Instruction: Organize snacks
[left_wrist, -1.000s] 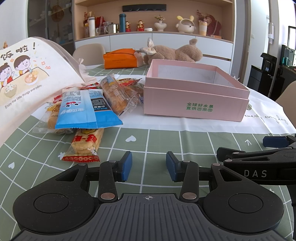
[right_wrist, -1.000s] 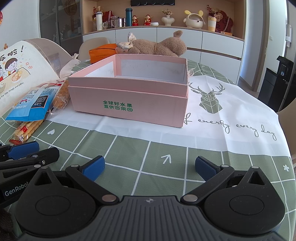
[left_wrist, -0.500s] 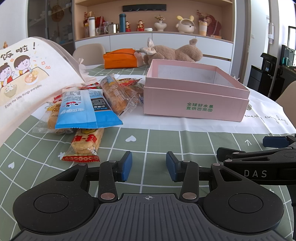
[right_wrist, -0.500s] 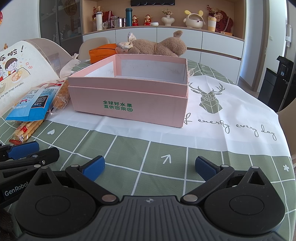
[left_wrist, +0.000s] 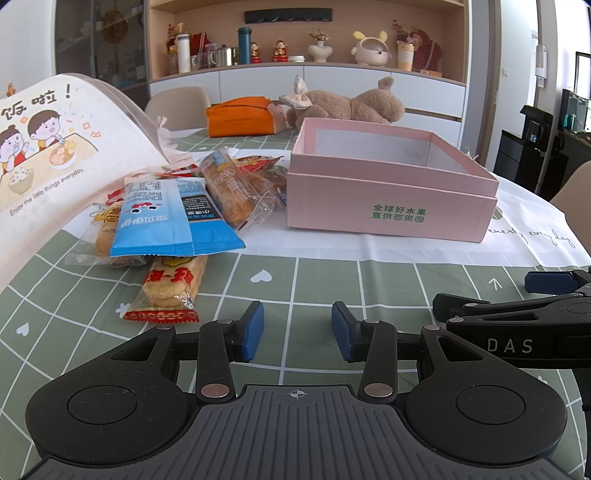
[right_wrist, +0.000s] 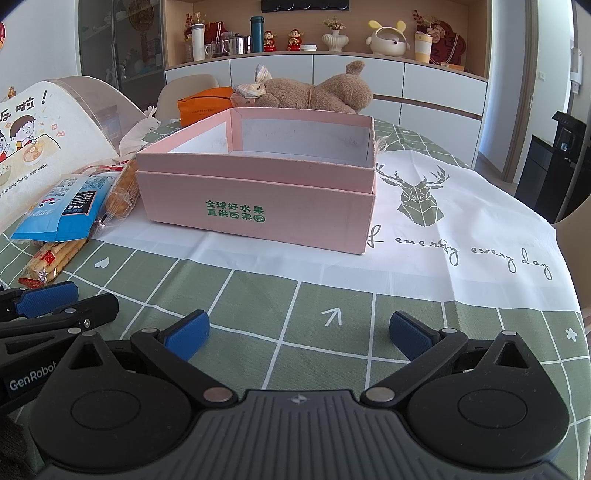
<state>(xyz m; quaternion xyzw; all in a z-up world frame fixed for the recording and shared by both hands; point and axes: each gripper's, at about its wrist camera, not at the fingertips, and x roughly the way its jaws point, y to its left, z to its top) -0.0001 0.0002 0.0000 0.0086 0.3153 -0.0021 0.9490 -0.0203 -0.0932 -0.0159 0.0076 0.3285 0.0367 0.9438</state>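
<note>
Snacks (left_wrist: 166, 218) are lying beside the empty pink box (left_wrist: 388, 192); both tools, left tool (left_wrist: 297, 330) half-open and right tool (right_wrist: 299, 332) wide, are holding nothing, so start with the nearest packet.

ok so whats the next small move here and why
Probably ease the left gripper forward and left to the cracker packet, the nearest snack. Both sets of jaws are open and hold nothing, the pink box looks empty, and the snacks all lie in a pile left of it.
</note>
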